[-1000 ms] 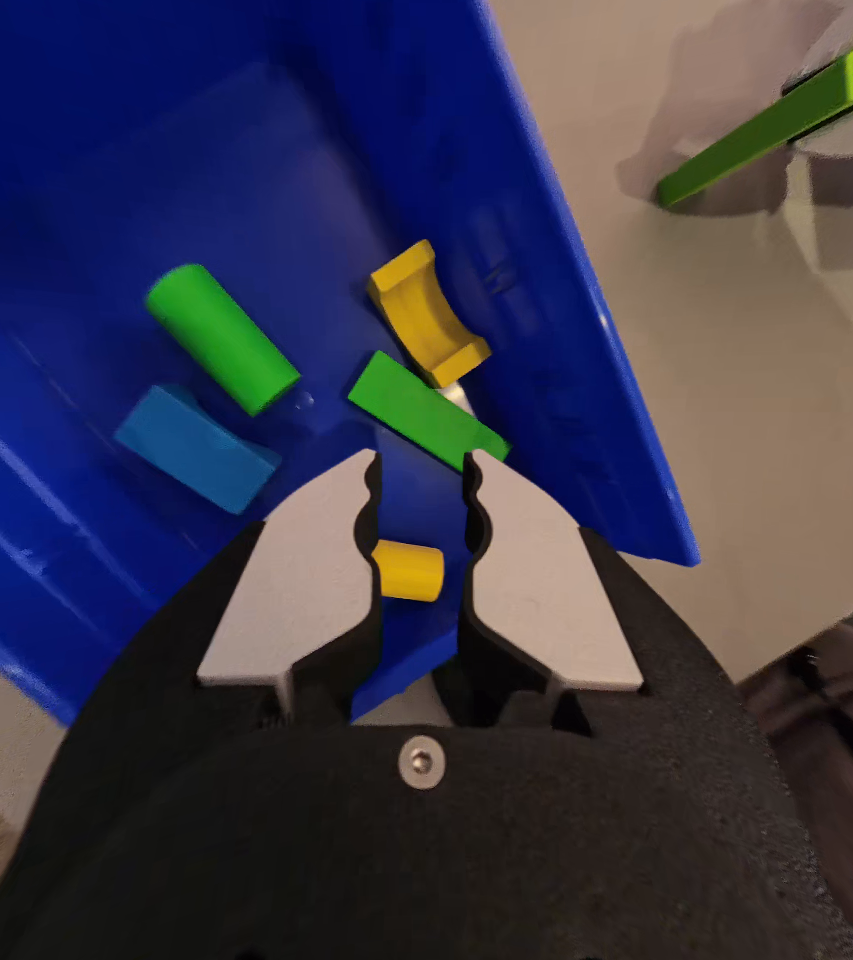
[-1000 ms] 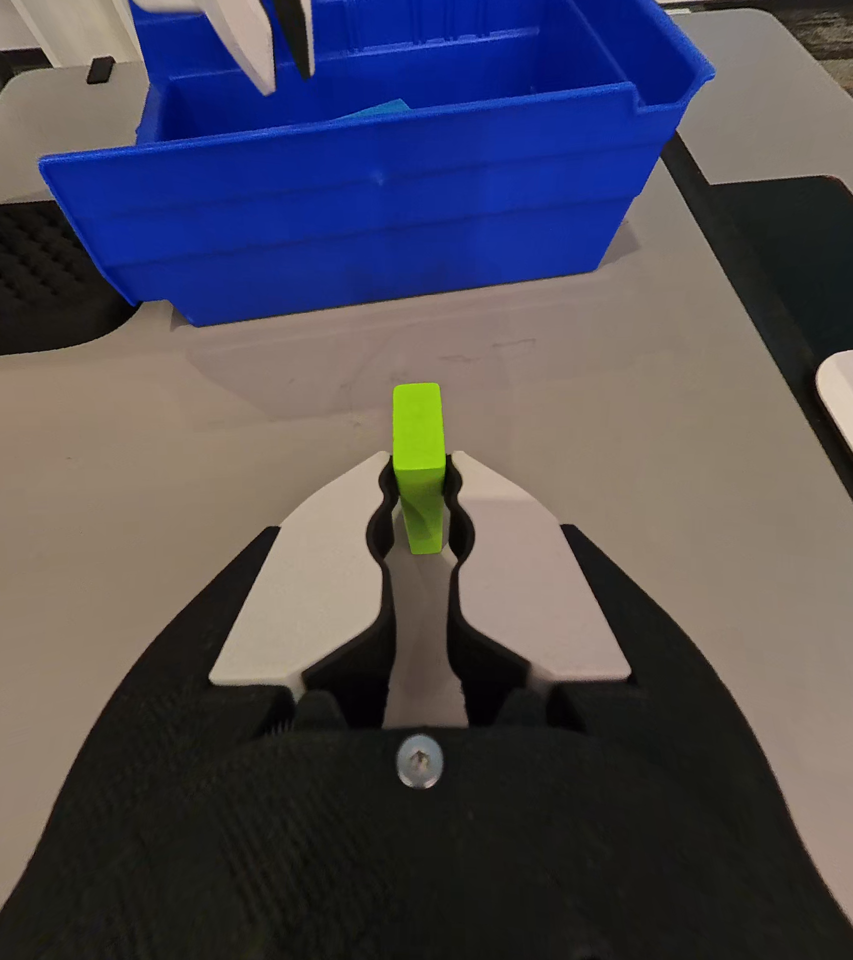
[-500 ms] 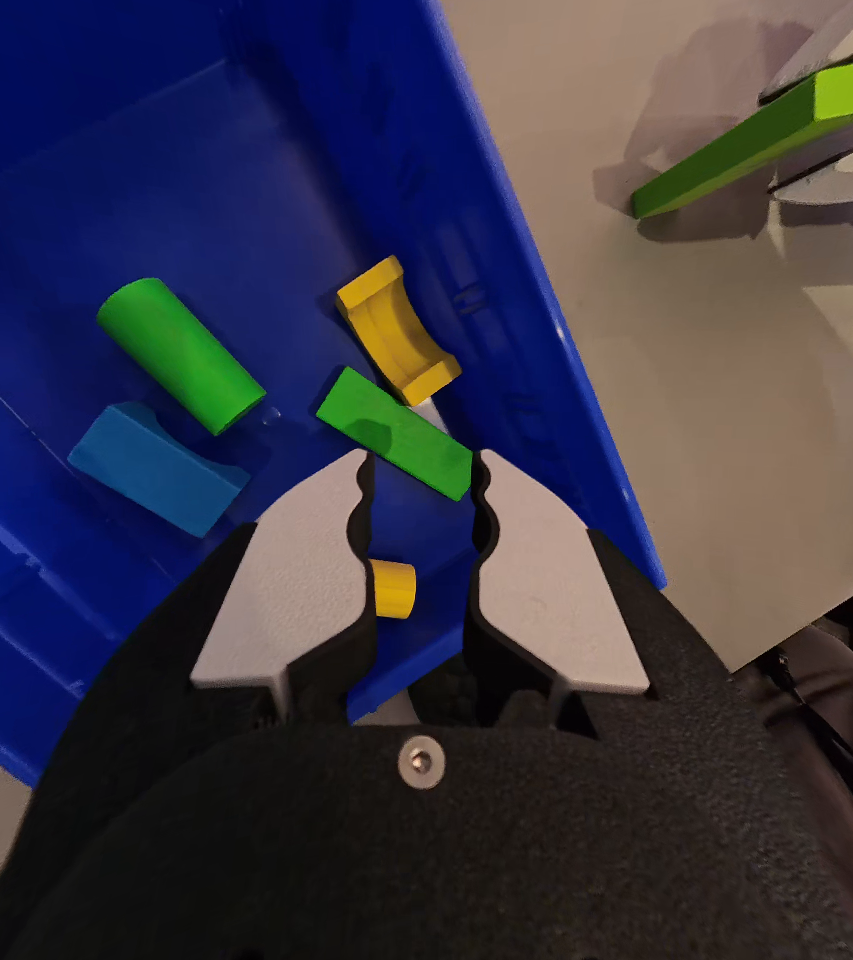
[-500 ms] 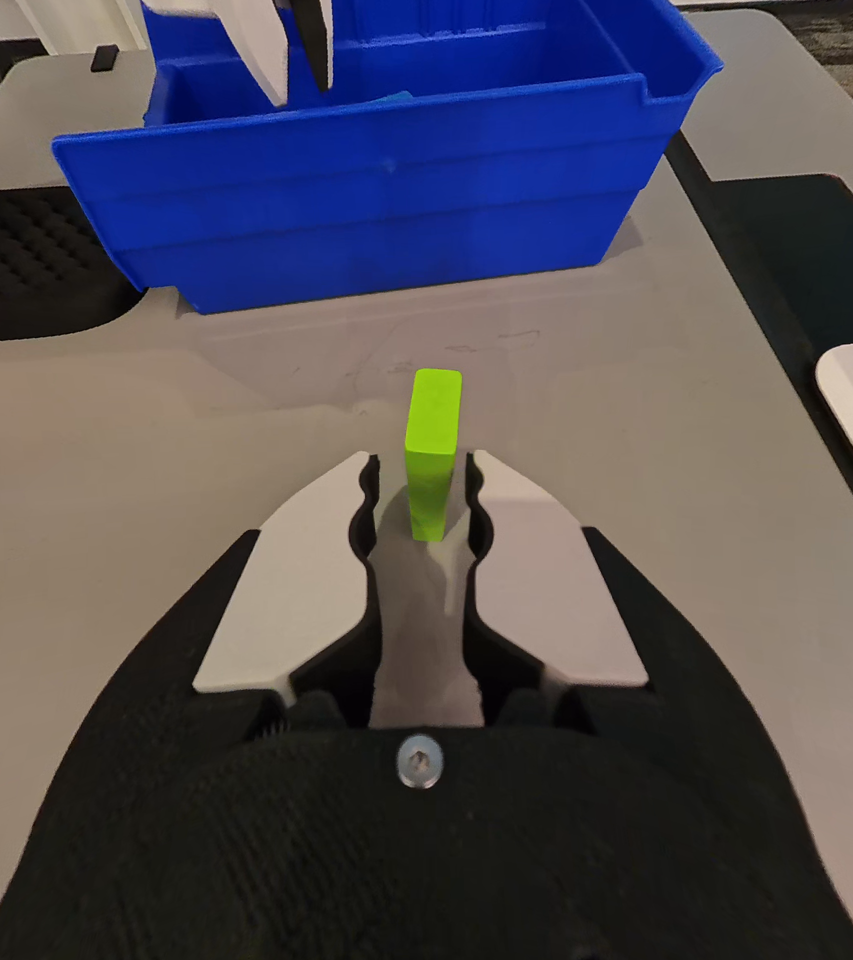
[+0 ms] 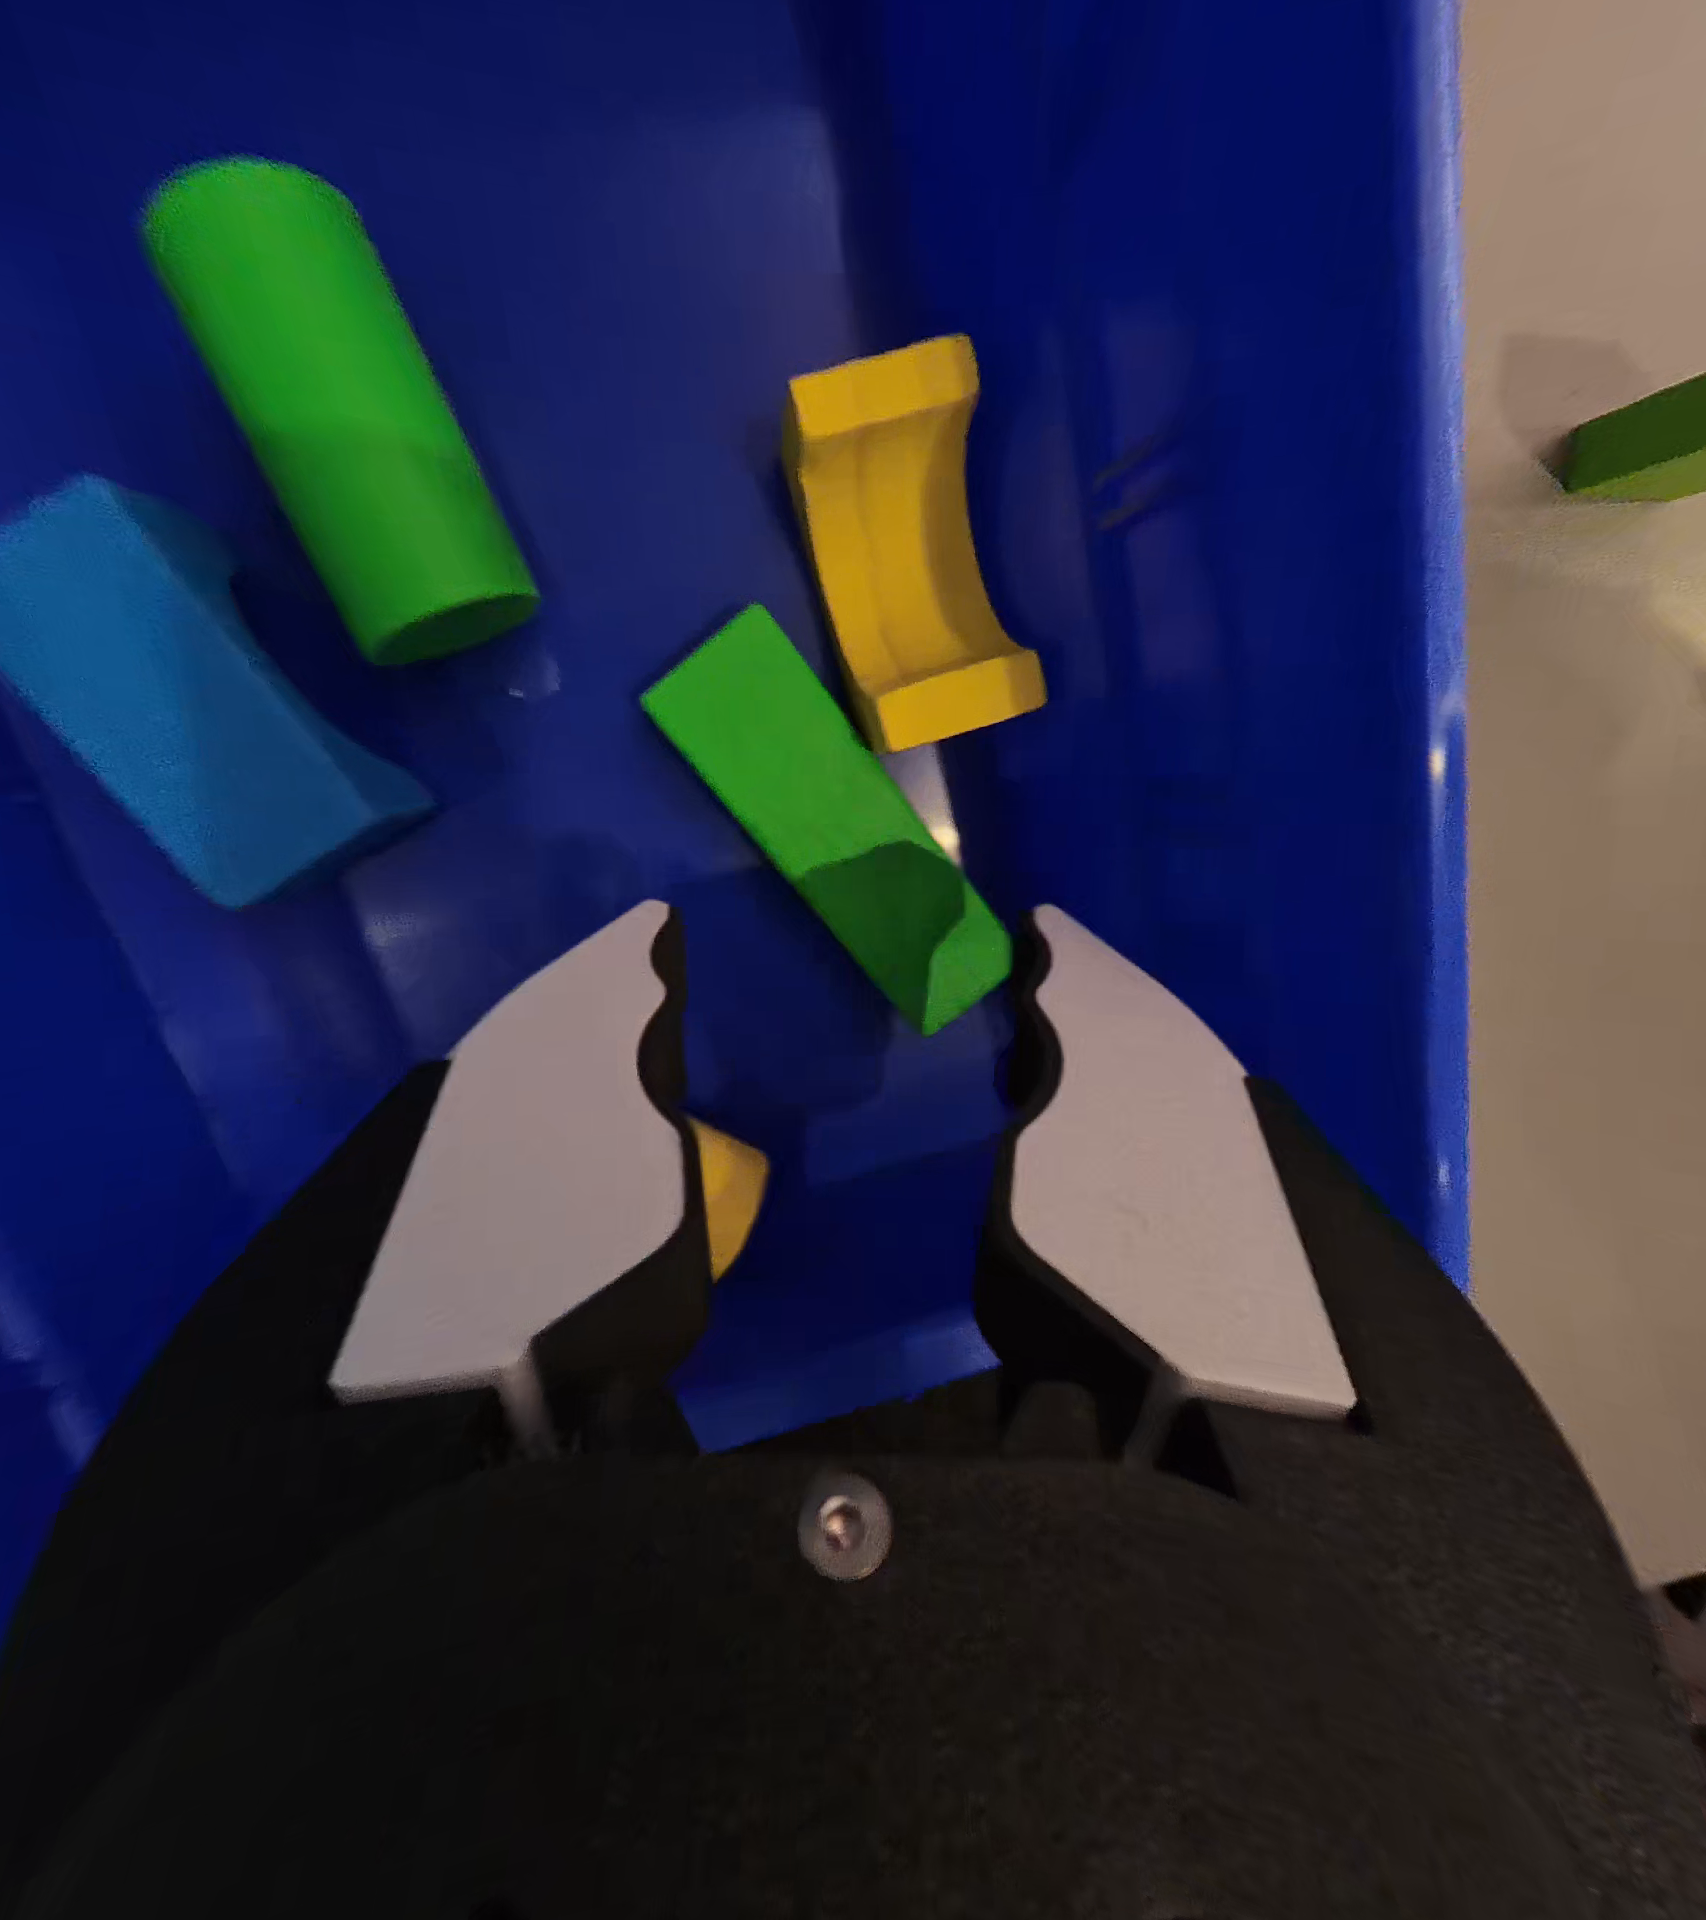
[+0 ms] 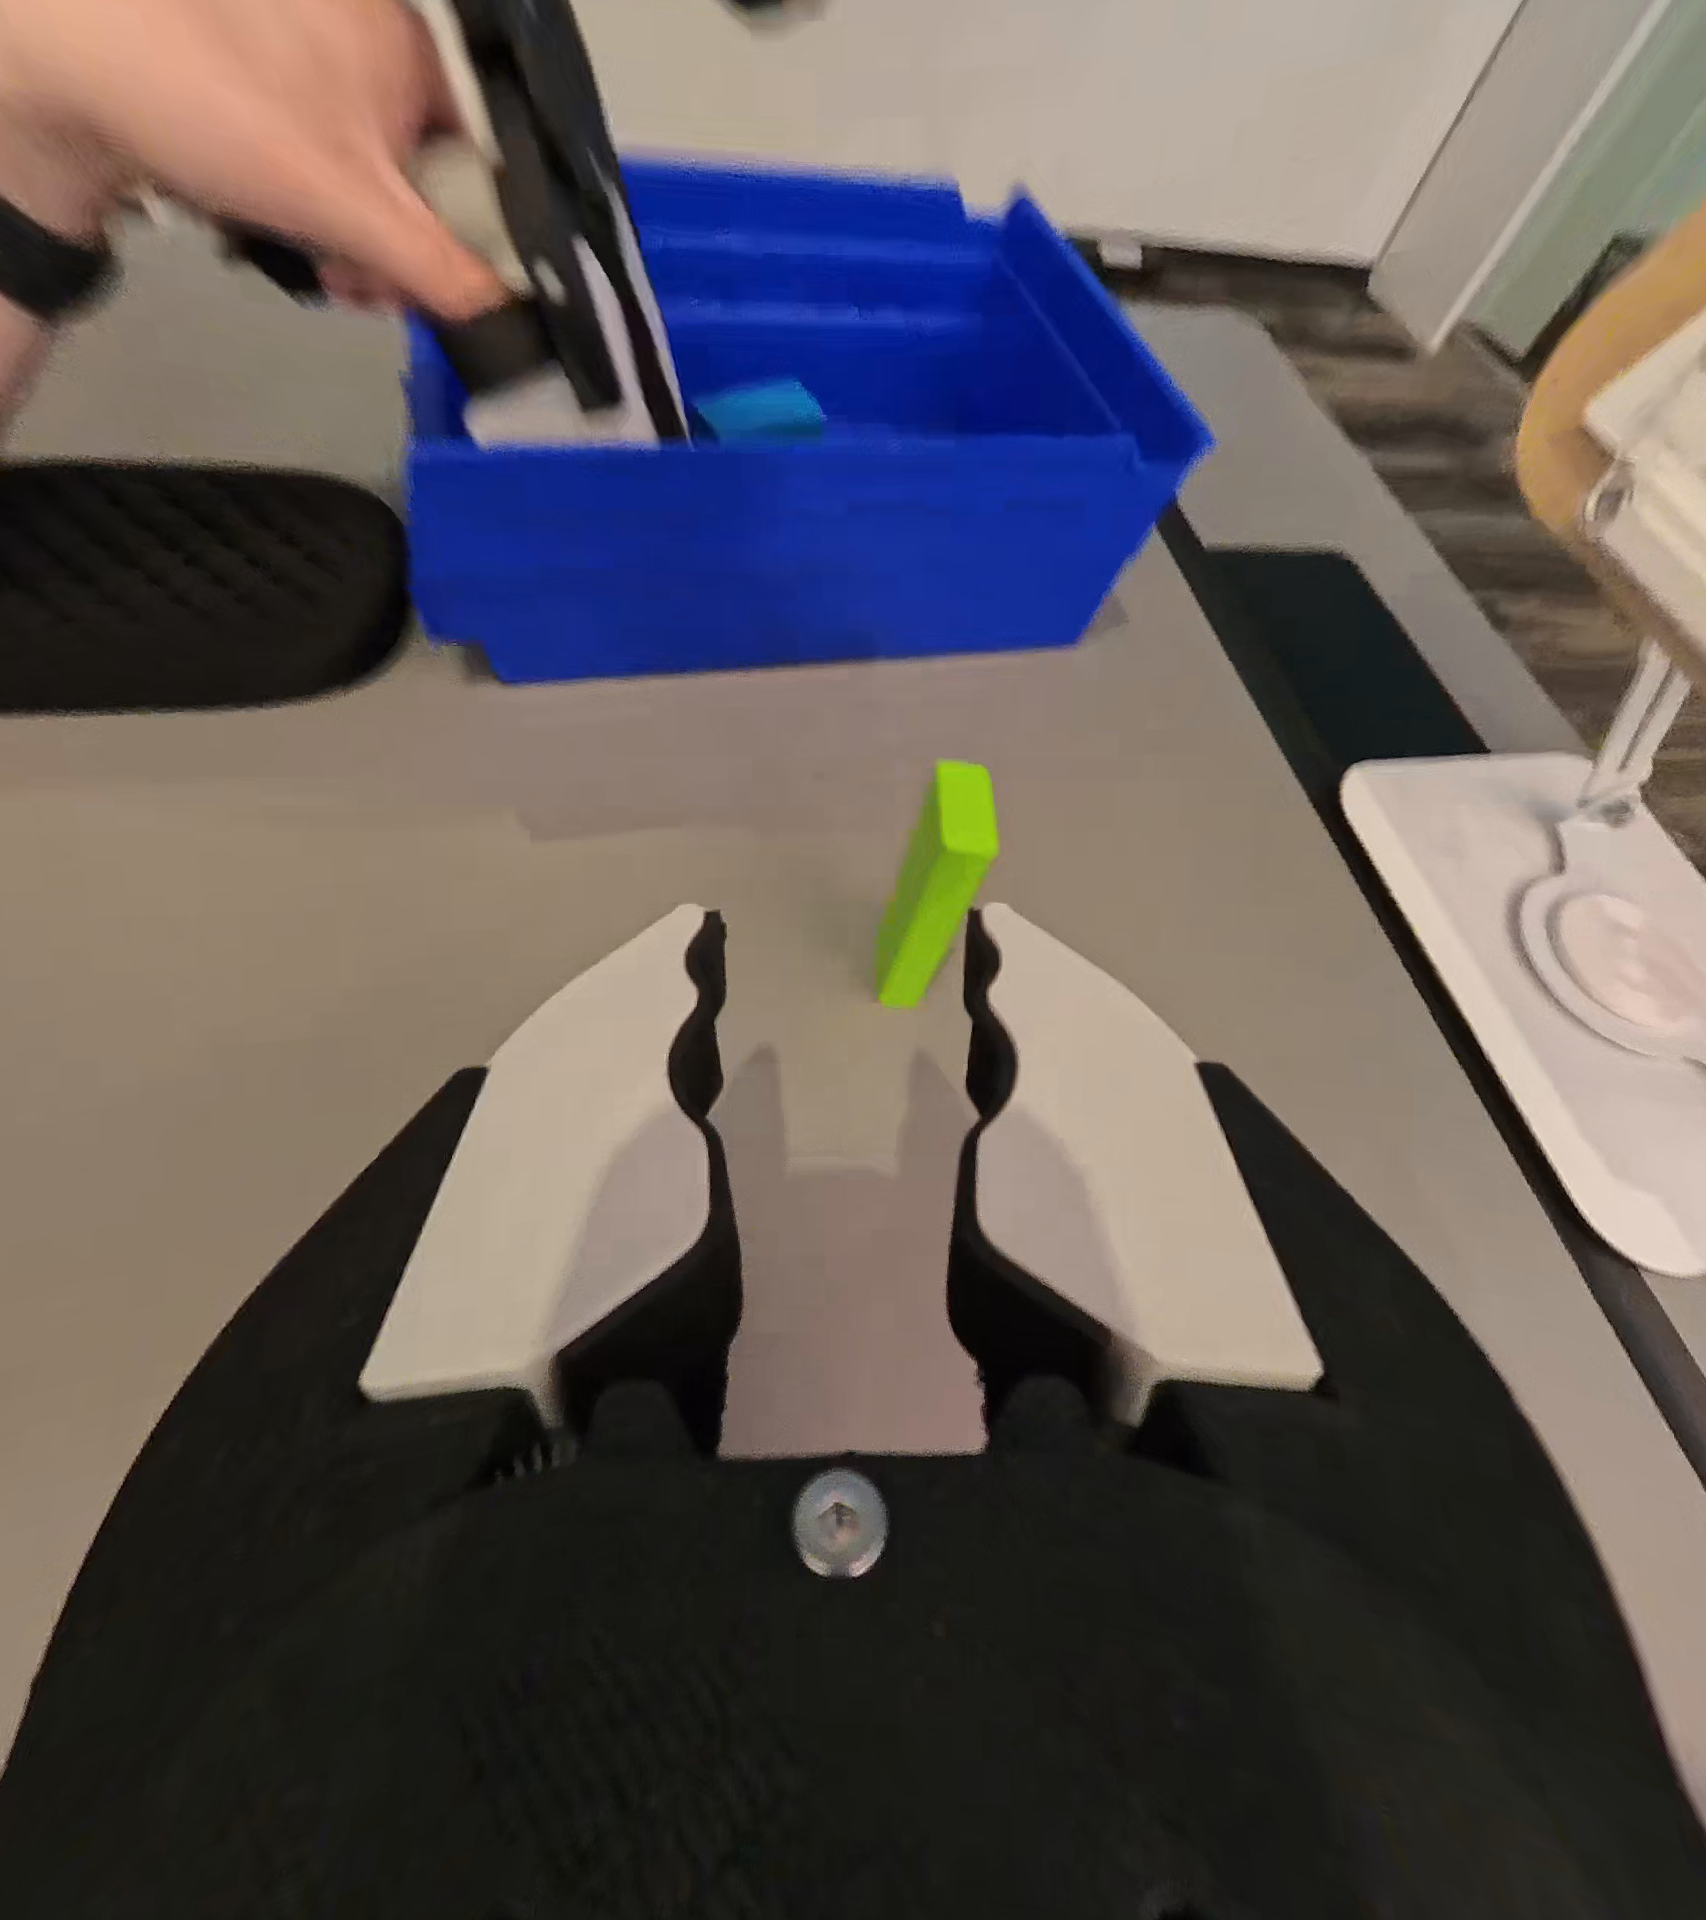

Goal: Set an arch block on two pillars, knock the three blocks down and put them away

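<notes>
The right gripper (image 6: 844, 961) has let go and backed off, open; the lime block (image 6: 935, 883) now stands alone as first pillar. The left gripper (image 5: 849, 971), open, has dropped toward the green block (image 5: 818, 821) inside the bin (image 5: 1244, 520).

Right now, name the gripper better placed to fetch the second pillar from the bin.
Left. The left gripper is open inside the blue bin, fingertips beside the green flat block. The right gripper is open by the standing lime block.
</notes>
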Available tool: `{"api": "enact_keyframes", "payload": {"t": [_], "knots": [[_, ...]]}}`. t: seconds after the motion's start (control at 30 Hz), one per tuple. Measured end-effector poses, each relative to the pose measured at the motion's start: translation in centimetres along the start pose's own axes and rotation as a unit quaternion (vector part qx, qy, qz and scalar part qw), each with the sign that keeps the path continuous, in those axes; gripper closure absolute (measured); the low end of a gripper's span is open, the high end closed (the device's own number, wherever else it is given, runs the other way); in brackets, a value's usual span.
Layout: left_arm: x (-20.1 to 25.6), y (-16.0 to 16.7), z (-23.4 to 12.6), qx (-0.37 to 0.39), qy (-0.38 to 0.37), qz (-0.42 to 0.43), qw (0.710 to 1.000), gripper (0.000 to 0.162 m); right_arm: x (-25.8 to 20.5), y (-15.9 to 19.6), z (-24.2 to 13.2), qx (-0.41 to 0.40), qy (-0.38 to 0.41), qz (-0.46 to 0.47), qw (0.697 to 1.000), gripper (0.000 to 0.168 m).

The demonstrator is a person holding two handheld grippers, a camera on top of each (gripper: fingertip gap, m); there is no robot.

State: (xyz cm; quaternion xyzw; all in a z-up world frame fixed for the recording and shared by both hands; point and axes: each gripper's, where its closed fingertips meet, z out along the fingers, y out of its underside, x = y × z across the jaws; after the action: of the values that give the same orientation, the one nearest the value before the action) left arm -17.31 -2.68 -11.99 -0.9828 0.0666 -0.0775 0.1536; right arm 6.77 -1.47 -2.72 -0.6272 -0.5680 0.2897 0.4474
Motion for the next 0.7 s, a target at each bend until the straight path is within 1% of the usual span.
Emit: {"api": "enact_keyframes", "payload": {"t": [0.03, 0.07, 0.13, 0.27, 0.33, 0.37, 0.4, 0.5, 0.6, 0.63, 0.7], "knots": [[0.3, 0.3, 0.5, -0.011, 0.000, -0.008, 1.000, 0.098, -0.8, -0.9, -0.4, 0.018, 0.001, -0.003, 1.000, 0.123], [0.2, 0.6, 0.9, -0.023, -0.013, -0.010, 1.000, 0.098, -1.6, -1.5, -0.8, 0.029, 0.001, -0.011, 1.000, 0.123], [-0.3, 1.3, 1.6, -0.046, -0.044, -0.018, 0.998, 0.096, -3.2, -2.4, -1.6, 0.032, -0.001, -0.043, 0.999, 0.123], [-0.3, 2.1, 2.5, -0.082, -0.060, -0.036, 0.994, 0.097, -5.4, -3.9, -3.3, 0.045, -0.006, -0.097, 0.994, 0.123], [-0.6, 2.2, 2.8, -0.104, -0.082, -0.030, 0.991, 0.107, -5.7, -4.7, -3.9, 0.048, -0.007, -0.108, 0.993, 0.123], [-0.5, 2.2, 2.8, -0.112, -0.080, -0.024, 0.990, 0.120, -5.8, -5.2, -4.3, 0.049, -0.006, -0.113, 0.992, 0.123], [-0.4, 2.3, 2.8, -0.124, -0.080, -0.018, 0.989, 0.127, -5.8, -5.6, -4.5, 0.050, -0.005, -0.121, 0.991, 0.123], [-0.7, 2.3, 2.8, -0.139, -0.079, -0.014, 0.987, 0.128, -4.9, -6.6, -5.2, 0.035, 0.001, -0.138, 0.990, 0.124], [-1.7, 2.6, 2.3, -0.142, -0.092, 0.001, 0.986, 0.129, -4.1, -6.4, -5.6, 0.015, 0.000, -0.149, 0.989, 0.124], [-2.0, 2.5, 2.1, -0.132, -0.093, 0.002, 0.987, 0.129, -3.9, -6.0, -5.7, 0.010, 0.000, -0.151, 0.989, 0.124], [-1.8, 1.8, 1.3, -0.098, -0.063, -0.006, 0.993, 0.129, -3.6, -5.1, -5.7, 0.020, 0.003, -0.141, 0.990, 0.123]]}}
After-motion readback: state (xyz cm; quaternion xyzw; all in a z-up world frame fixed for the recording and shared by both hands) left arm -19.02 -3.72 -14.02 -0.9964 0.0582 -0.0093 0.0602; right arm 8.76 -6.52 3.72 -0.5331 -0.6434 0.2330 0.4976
